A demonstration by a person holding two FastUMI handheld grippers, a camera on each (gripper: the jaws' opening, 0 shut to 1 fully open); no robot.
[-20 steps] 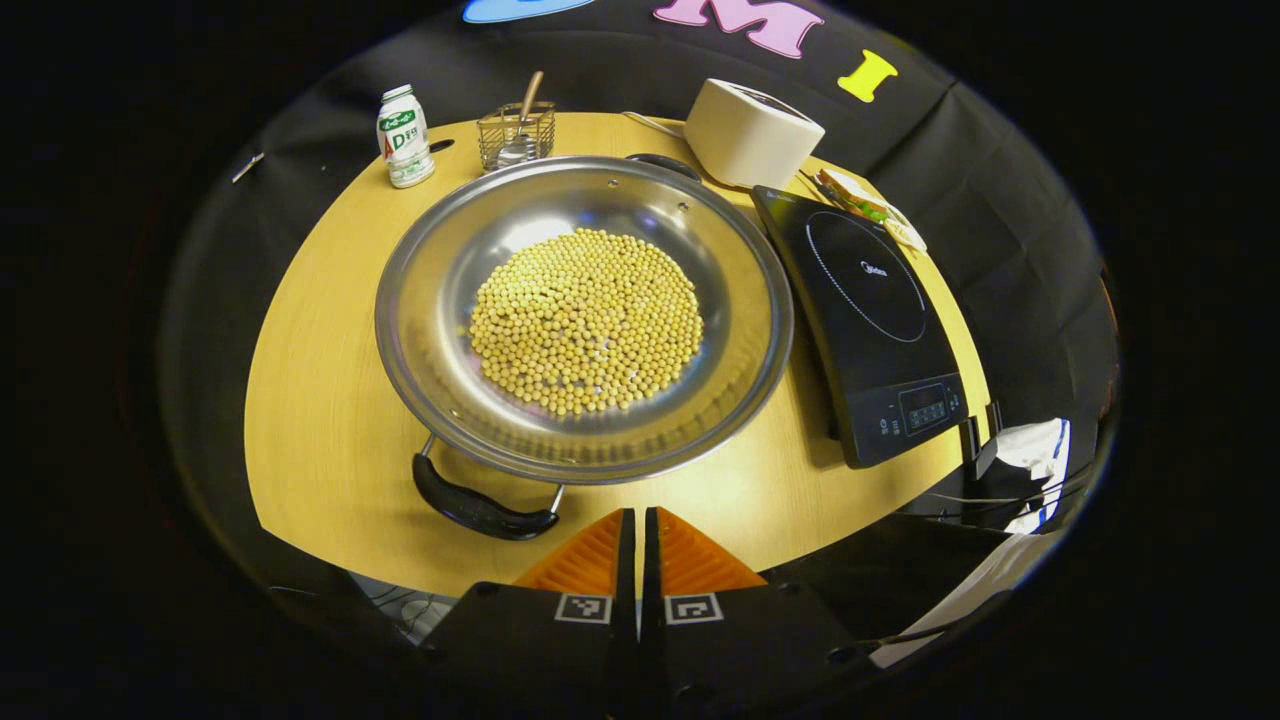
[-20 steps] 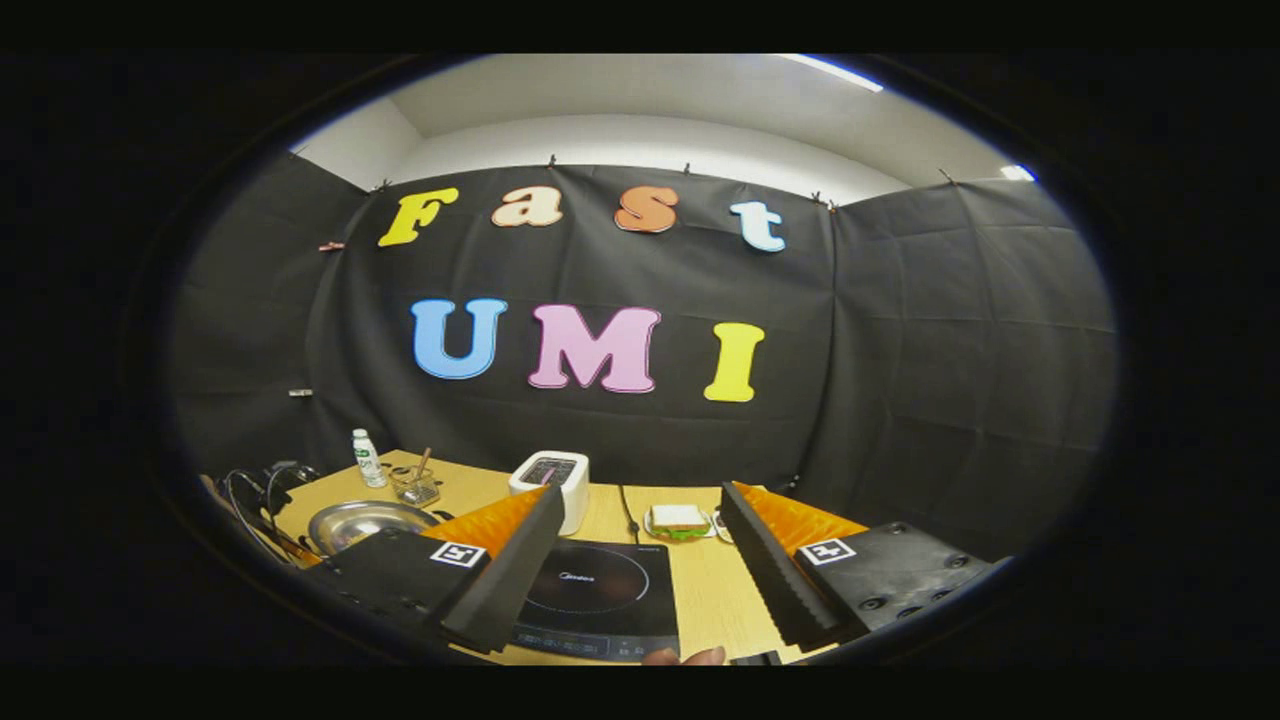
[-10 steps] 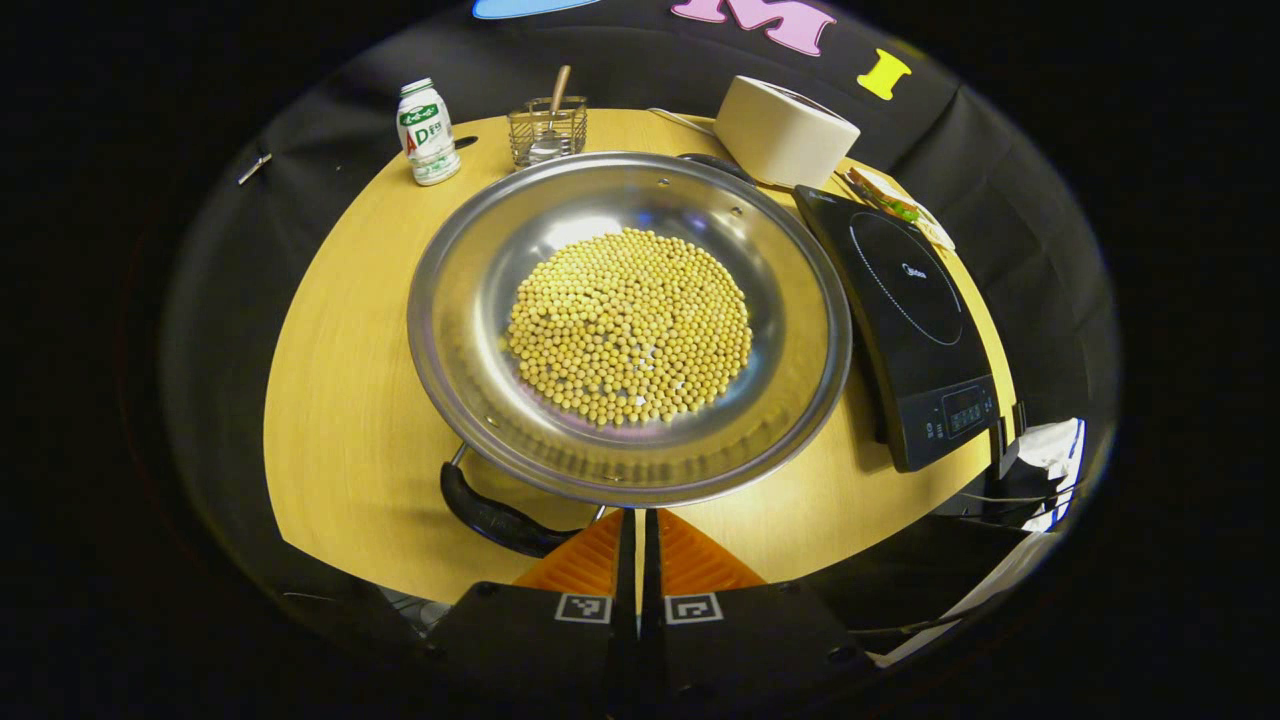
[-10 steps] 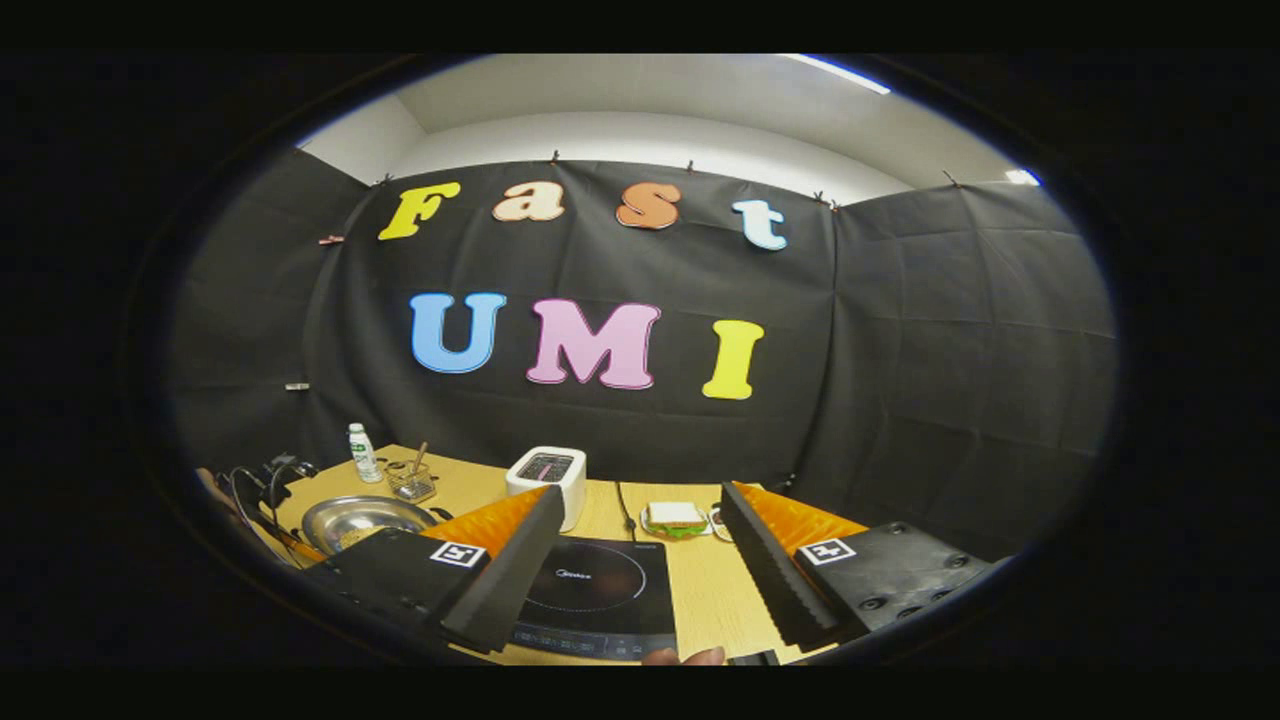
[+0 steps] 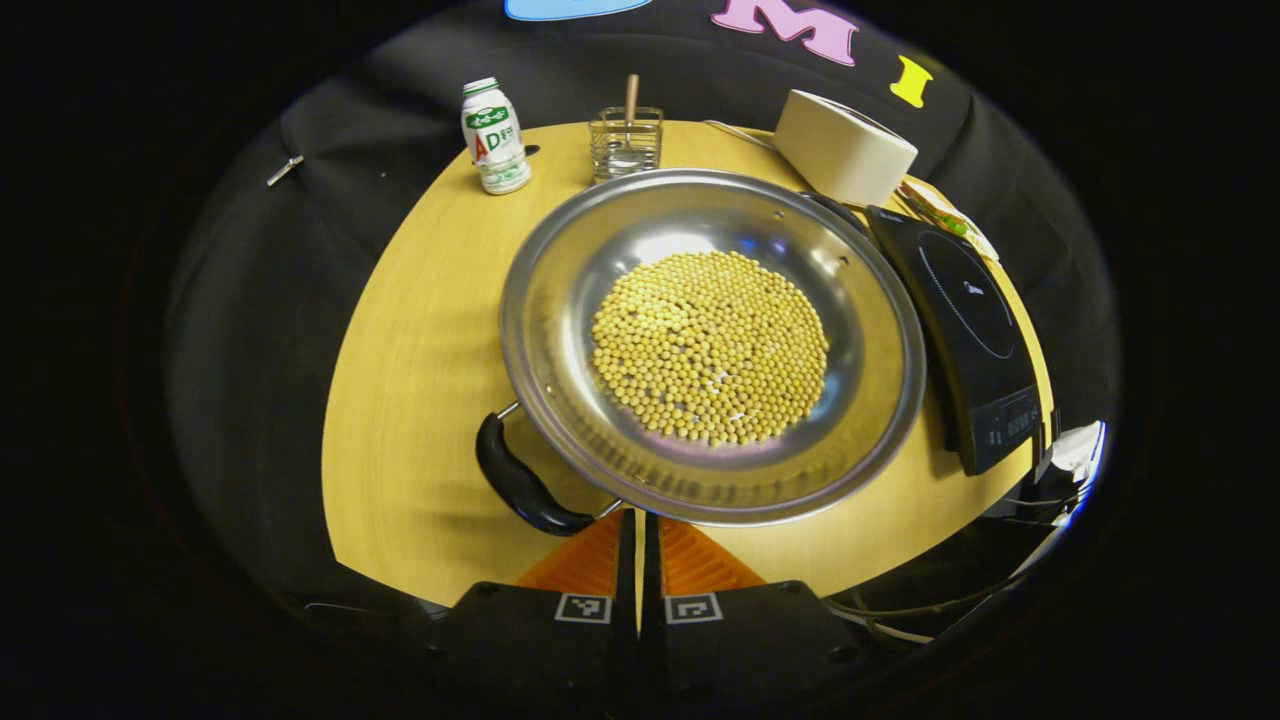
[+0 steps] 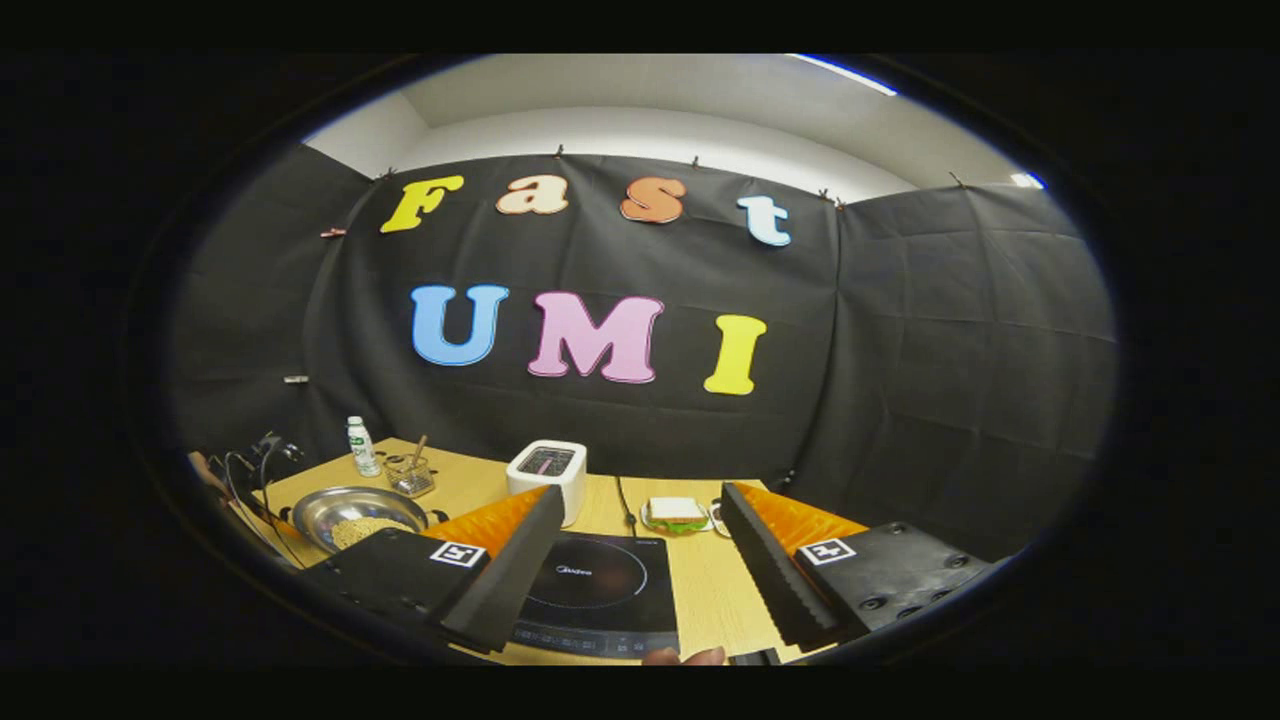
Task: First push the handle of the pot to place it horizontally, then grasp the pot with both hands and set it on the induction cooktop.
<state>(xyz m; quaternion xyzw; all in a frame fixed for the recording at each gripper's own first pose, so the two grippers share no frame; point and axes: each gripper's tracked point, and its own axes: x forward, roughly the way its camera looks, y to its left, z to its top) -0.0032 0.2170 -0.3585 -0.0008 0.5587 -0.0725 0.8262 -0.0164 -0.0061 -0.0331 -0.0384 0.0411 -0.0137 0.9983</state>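
Your left gripper (image 5: 638, 530) has its fingers pressed together with nothing between them, and the pot (image 5: 710, 340) lies straight ahead of it on the table (image 5: 420, 350), its load of beans heaped in the middle. What matters for the push is the near handle (image 5: 522, 482): it sits just ahead and to the left of your closed fingertips, nearly touching them, with its long axis running slantwise from far-left to near-right. The far handle (image 5: 830, 205) sits opposite, ahead and to the right. Your right gripper (image 6: 635, 545) is spread wide and empty, hovering over the cooktop (image 6: 598, 590), with the pot well off to its left. So your left is plainly the nearer tool. I judge the pot needs turning until the handles line up crosswise. The cooktop lies to the right of the pot, just beside its rim.
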